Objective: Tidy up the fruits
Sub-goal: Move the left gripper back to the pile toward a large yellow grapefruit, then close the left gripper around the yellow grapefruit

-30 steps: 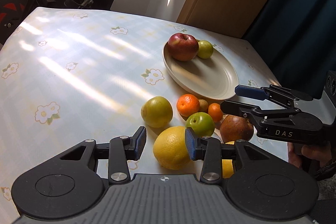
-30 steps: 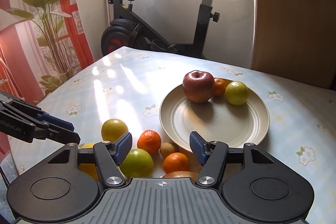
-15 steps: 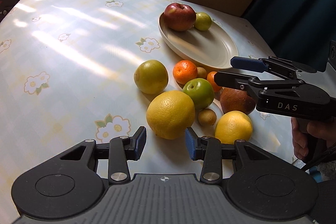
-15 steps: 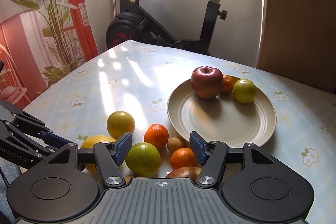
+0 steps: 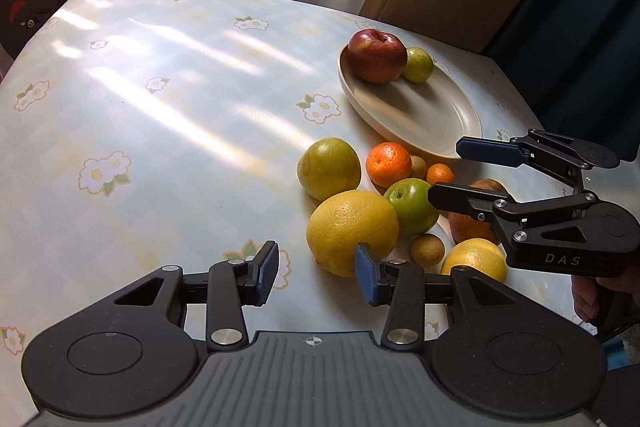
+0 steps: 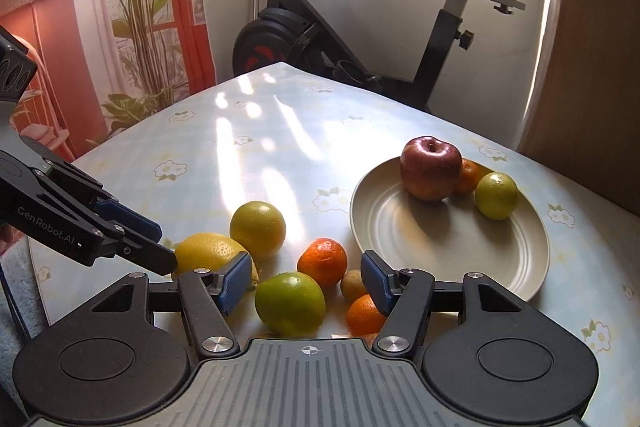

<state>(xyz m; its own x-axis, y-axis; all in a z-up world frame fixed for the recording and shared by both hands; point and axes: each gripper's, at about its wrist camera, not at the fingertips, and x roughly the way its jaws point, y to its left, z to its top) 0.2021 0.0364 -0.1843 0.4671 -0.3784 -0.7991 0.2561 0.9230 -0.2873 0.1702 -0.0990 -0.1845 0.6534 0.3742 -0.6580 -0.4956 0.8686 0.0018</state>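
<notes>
Since half a second ago, the left gripper (image 5: pixel 316 273) has drifted left off the grapefruit (image 5: pixel 352 231), jaws wide and empty. The right gripper (image 6: pixel 304 283), jaws wide, now frames the green apple (image 6: pixel 290 303), likely next for the plate (image 6: pixel 532 259).

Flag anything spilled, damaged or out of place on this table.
Nothing spilled or damaged. Only the loose fruit cluster, like the large yellow citrus and green apple, sits on the floral tablecloth beside the cream plate.
</notes>
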